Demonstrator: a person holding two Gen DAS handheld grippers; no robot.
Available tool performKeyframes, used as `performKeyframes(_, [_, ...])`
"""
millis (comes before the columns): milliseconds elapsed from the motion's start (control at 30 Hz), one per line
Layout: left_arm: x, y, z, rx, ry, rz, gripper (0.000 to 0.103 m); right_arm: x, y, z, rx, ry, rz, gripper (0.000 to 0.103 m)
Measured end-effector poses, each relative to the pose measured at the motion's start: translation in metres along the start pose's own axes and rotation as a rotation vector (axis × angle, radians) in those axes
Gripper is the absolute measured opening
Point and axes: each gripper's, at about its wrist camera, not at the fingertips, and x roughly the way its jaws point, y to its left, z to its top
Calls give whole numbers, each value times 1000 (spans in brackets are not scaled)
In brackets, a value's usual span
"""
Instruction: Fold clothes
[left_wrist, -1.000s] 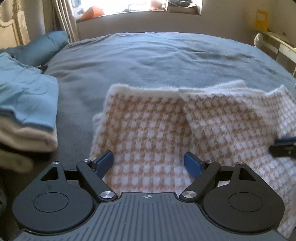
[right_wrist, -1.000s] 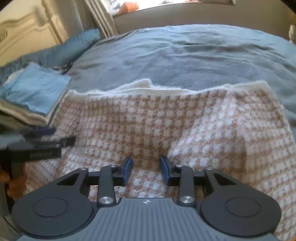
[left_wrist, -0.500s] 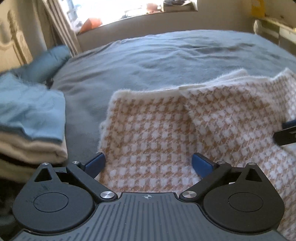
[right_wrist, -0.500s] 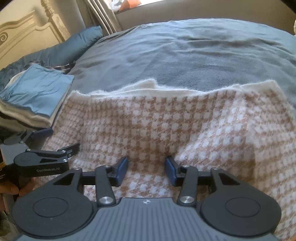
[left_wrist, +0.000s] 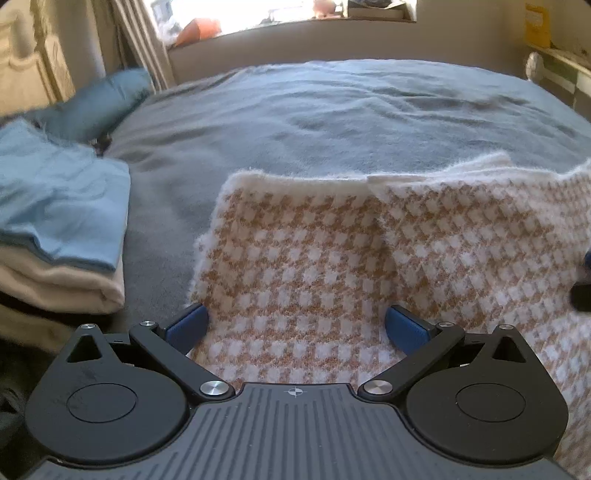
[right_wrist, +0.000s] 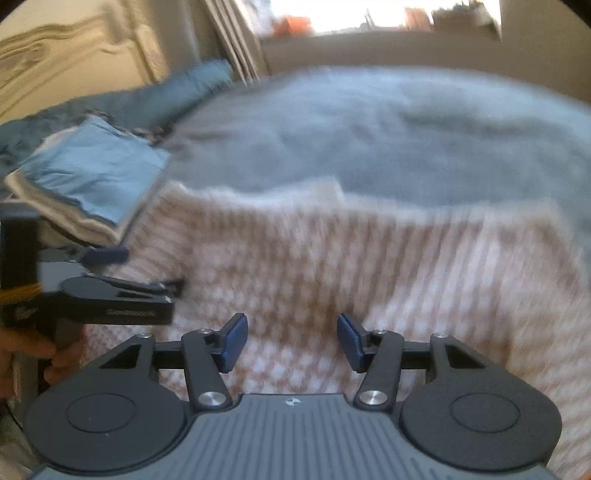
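Note:
A tan-and-white houndstooth knit garment (left_wrist: 332, 258) lies flat on the grey bed, folded with a white edge at the far side; it also shows blurred in the right wrist view (right_wrist: 332, 266). My left gripper (left_wrist: 295, 326) is wide open just above its near left part, empty. My right gripper (right_wrist: 291, 341) is open above the garment's near middle, empty. The left gripper shows from the side in the right wrist view (right_wrist: 110, 280), held by a hand.
A stack of folded clothes with a light blue piece on top (left_wrist: 55, 206) sits at the left on the grey bedspread (left_wrist: 332, 122), also in the right wrist view (right_wrist: 92, 177). A blue pillow (left_wrist: 99, 103) and headboard lie beyond it. A window ledge runs behind the bed.
Both grippers have opened wider and drawn back slightly from the garment. The right gripper is moving, so its view is blurred. The garment stays flat.

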Motion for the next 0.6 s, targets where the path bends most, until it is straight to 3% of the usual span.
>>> performKeyframes(100, [0, 1, 0, -11, 6, -8, 103, -5, 0, 3, -51, -42, -89, 50])
performKeyframes(200, [0, 2, -1, -13, 7, -16, 103, 7, -16, 0, -22, -10, -149, 47])
performKeyframes(267, [1, 4, -1, -19, 8, -25, 103, 23, -25, -8, -17, 31, -162, 47])
performKeyframes(367, [1, 5, -1, -29, 10, -30, 103, 30, -17, -12, -85, 28, -195, 48])
performKeyframes(600, [0, 5, -3, -26, 5, -27, 103, 30, -18, -11, -70, 25, -200, 48])
